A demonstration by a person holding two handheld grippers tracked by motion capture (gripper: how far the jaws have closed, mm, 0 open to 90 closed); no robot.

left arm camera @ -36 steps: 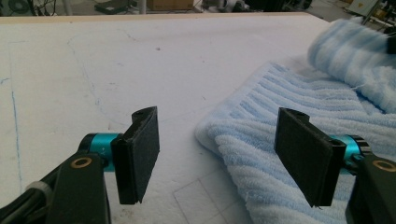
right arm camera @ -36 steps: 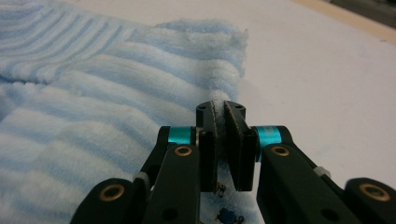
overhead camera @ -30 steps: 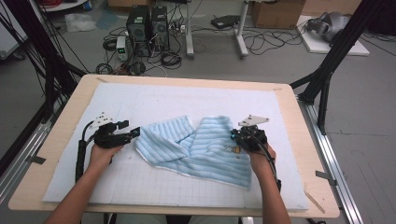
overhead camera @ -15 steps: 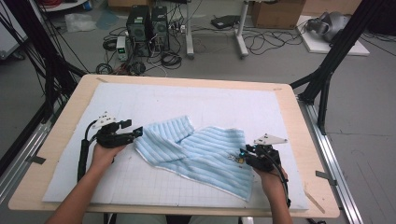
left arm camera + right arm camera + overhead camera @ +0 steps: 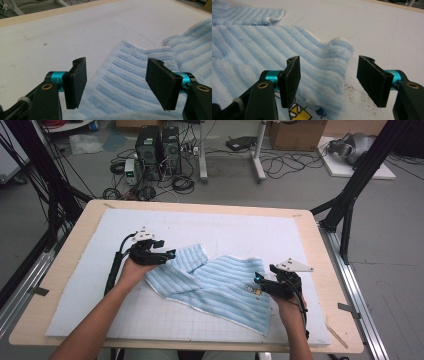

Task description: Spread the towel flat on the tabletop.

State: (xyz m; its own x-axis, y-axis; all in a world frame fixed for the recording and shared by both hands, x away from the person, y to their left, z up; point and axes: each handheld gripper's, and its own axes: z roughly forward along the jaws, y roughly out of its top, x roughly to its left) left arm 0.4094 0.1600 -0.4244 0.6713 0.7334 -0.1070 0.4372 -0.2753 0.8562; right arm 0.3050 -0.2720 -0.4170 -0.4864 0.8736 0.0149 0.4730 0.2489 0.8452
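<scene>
Cables, two computer towers (image 5: 159, 146) and boxes crowd the grey floor beyond a wooden table (image 5: 65, 265), whose top is covered by a pale blue mat (image 5: 250, 227) with a faint grid. On the mat lies a light blue striped towel (image 5: 215, 287), crumpled and partly folded, stretching from left of the middle toward the near right. One flap is turned over at the upper left, and a small printed patch (image 5: 251, 290) in yellow and blue sits near the right edge.

Seen from above, the left gripper (image 5: 169, 254) is at the towel's upper left end, held by a hand (image 5: 131, 272) whose forearm comes in from the bottom. In the left gripper view its jaws stand wide, with the towel's (image 5: 132, 82) white-edged border running below and between them; the pads do not press on the cloth.

The right gripper (image 5: 258, 279) is at the towel's right side, just beside the printed patch. In the right gripper view the jaws have just been opening and now stand wide apart. A raised fold of towel (image 5: 332, 72) lies between them, closer to the left pad, and whether it brushes that pad cannot be told; the right pad is clear of it. The patch (image 5: 299, 112) shows low in that view, beside dark specks on the cloth.
</scene>
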